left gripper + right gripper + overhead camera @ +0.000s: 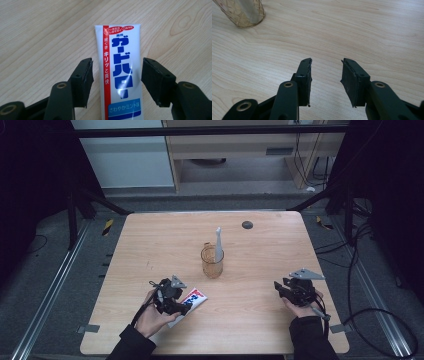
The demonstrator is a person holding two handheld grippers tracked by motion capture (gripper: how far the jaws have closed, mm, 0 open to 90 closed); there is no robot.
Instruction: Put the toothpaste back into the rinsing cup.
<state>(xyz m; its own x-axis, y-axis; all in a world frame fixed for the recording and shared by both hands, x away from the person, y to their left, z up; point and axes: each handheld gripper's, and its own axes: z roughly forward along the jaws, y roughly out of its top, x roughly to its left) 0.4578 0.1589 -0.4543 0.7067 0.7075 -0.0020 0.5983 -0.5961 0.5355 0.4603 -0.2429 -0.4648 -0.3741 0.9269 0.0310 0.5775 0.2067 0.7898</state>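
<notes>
White toothpaste tube (122, 75) flat on the wooden table (260, 320), left gripper (117, 75) jaws wide apart straddling it without touching, right gripper (325, 80) jaws parted over bare wood, tube's lower end cut off, amber glass (243, 12) partly cropped

Two grippers are counted: the left gripper (172, 301) at about seven o'clock of the table (150, 235) and the right gripper (286, 288) at about four o'clock. One toothpaste tube (192, 300) is seen lying between the left gripper's parted jaws. One amber glass cup (212, 262) is counted at the centre, with one white toothbrush (218, 245) stood in it. One dark round disc (247, 224) is counted at about one o'clock.
</notes>
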